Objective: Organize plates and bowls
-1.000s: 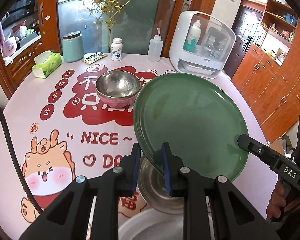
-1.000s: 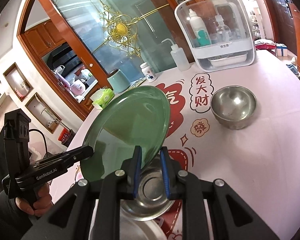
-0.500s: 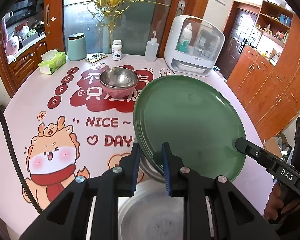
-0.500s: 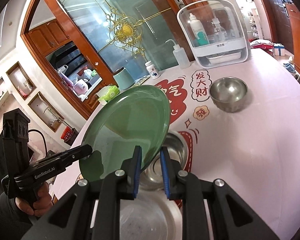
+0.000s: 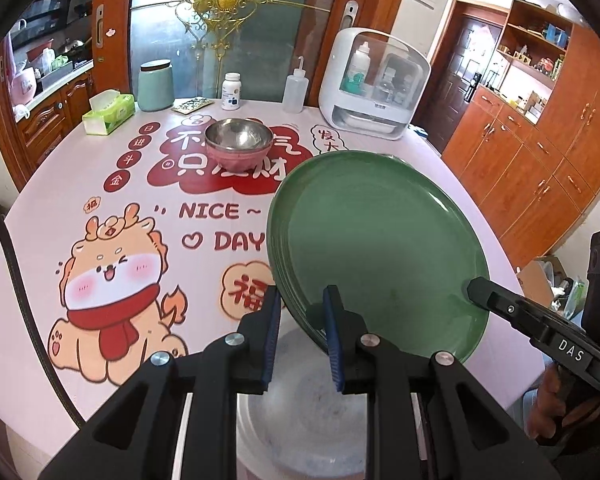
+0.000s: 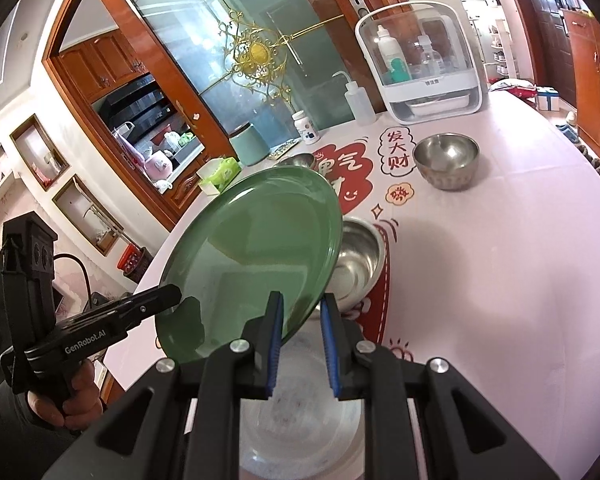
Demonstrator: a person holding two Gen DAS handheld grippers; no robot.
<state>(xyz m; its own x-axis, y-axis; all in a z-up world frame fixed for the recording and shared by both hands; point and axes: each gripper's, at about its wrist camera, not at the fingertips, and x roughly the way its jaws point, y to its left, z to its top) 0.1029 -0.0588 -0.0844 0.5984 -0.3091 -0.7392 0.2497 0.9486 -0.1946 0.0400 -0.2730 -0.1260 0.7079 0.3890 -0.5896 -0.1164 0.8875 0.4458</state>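
Both grippers share one load here: the left gripper [image 5: 300,320] and the right gripper [image 6: 300,322] each pinch a rim of the green plate [image 5: 380,252], jaws nearly closed on its thin edge, holding it tilted in the air above the white plate [image 5: 304,412] at the table's near edge, likely to stack it there. A steel bowl [image 6: 354,266] sits half hidden behind the green plate; the white plate is cut off below.
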